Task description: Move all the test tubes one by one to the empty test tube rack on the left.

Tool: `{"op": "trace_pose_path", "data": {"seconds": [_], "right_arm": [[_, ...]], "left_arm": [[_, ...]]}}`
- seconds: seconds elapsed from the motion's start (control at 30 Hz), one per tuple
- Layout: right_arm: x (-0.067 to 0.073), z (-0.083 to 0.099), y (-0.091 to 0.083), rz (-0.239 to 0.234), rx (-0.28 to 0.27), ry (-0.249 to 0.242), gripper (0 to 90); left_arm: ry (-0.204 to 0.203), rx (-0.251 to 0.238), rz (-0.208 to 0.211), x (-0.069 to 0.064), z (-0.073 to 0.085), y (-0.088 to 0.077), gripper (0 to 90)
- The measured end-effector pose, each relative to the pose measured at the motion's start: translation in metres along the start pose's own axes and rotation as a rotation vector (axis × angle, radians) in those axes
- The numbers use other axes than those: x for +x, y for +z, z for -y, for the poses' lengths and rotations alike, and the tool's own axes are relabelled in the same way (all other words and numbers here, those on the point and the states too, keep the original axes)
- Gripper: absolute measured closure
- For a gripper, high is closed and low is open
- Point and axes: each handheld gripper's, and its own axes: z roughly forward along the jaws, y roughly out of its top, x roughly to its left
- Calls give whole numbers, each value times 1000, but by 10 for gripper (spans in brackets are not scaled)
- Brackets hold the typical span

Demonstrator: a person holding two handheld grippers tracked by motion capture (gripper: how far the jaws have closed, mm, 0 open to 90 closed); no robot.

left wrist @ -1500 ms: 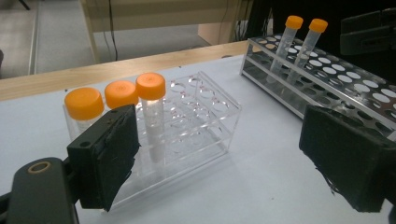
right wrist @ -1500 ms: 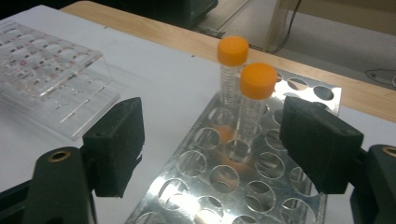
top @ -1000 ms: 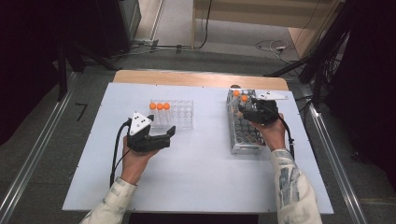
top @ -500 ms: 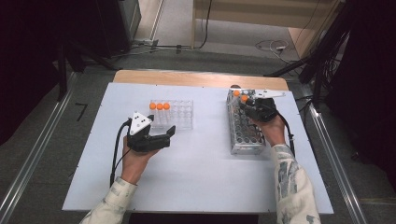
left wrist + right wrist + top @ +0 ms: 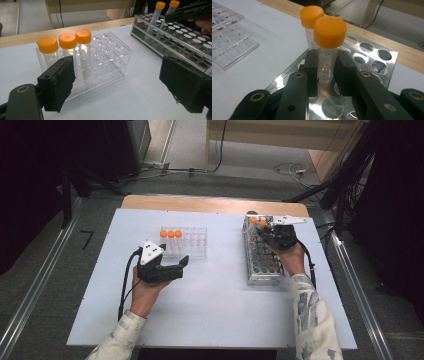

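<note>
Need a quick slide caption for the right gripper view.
Right claw shut on an orange-capped tube standing in the metal rack.

A lab bench setup: orange-capped sample tubes (image 5: 67, 41) in a clear rack (image 5: 110, 60) and steel rack (image 5: 262, 270) on a white counter (image 5: 220, 310), cables across the floor.

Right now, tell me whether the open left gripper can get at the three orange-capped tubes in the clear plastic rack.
Probably yes. The left gripper points at the three orange-capped tubes in the clear plastic rack, jaws wide apart, with bare white table between.
</note>
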Motion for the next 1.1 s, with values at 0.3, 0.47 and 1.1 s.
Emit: {"op": "trace_pose_path", "data": {"seconds": [0.3,0.47,1.1], "right_arm": [[-1,-9,-14,0,-44,10,713],[1,-18,-24,3,-73,1,713],[31,-31,-62,-66,-140,-41,714]], "left_arm": [[-2,1,2,-1,0,0,130],[1,5,4,-2,1,1,131],[5,-20,7,-6,-2,-4,130]]}}
